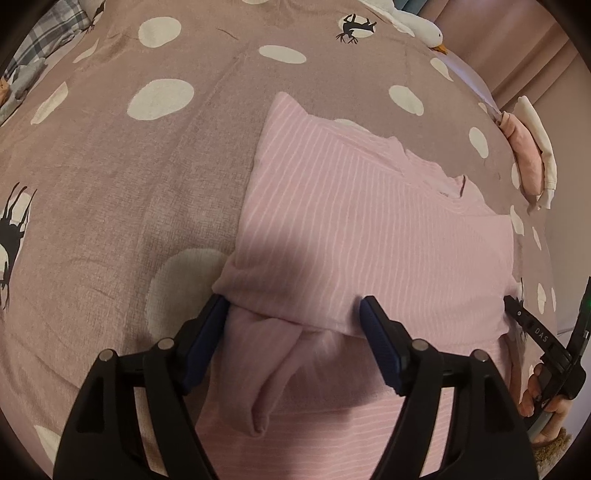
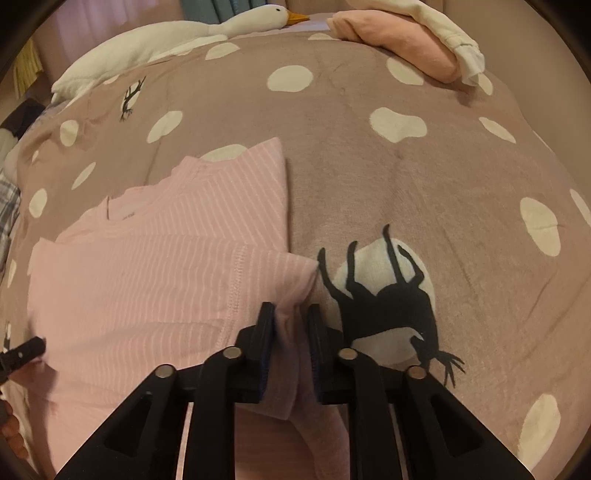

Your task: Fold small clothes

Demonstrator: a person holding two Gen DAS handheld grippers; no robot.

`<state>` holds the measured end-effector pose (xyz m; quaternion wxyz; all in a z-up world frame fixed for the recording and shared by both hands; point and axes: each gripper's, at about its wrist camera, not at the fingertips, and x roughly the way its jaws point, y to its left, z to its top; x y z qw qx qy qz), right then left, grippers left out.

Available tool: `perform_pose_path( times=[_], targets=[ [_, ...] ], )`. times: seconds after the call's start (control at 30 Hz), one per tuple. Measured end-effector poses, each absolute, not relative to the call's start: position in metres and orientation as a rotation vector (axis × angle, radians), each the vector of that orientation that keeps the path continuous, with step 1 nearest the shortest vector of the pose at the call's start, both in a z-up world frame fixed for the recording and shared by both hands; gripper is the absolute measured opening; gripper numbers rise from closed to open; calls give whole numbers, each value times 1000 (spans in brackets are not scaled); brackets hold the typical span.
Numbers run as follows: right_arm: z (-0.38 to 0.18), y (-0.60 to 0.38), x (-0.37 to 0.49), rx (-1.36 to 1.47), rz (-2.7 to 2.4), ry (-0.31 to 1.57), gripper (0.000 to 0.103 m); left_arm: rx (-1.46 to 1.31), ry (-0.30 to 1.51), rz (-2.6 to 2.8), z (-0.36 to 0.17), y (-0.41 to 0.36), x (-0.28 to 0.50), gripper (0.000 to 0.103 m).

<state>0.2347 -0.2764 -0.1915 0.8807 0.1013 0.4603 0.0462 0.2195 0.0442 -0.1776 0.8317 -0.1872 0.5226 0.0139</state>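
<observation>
Striped pink top (image 1: pixel 354 221) half-folded on the spotted bedspread (image 1: pixel 110 184).
Left claw (image 1: pixel 291 314) gapes wide; right claw (image 2: pixel 290 325) pinches its corner. A goose plush (image 2: pixel 177 33) and folded clothes (image 2: pixel 406 48) lie beyond; the right claw's side reads "DAS".

Pale pink top (image 1: pixel 354 221) with thin white stripes, lying flat on the bed, collar end farthest away. Partly folded: near hem doubled back over the body, bunched folds at both near corners, side edges tucked straight.
</observation>
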Motion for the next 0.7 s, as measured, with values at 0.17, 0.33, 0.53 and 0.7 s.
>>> perform_pose_path(
  times=[0.17,0.33,0.53,0.7],
  targets=[
    [-189,-282,233,234,105,971,26,-389,1118,47,-169,44,210,74],
    [-176,-287,221,243,100,955,38,-375,1056,55,-144,44,193,75],
    [-138,-291,191,239,114,854,63,-413,965,49,-108,48,165,85],
    [-91,-288,154,195,157,712,74,-422,881,28,-78,48,139,93]
  ],
)
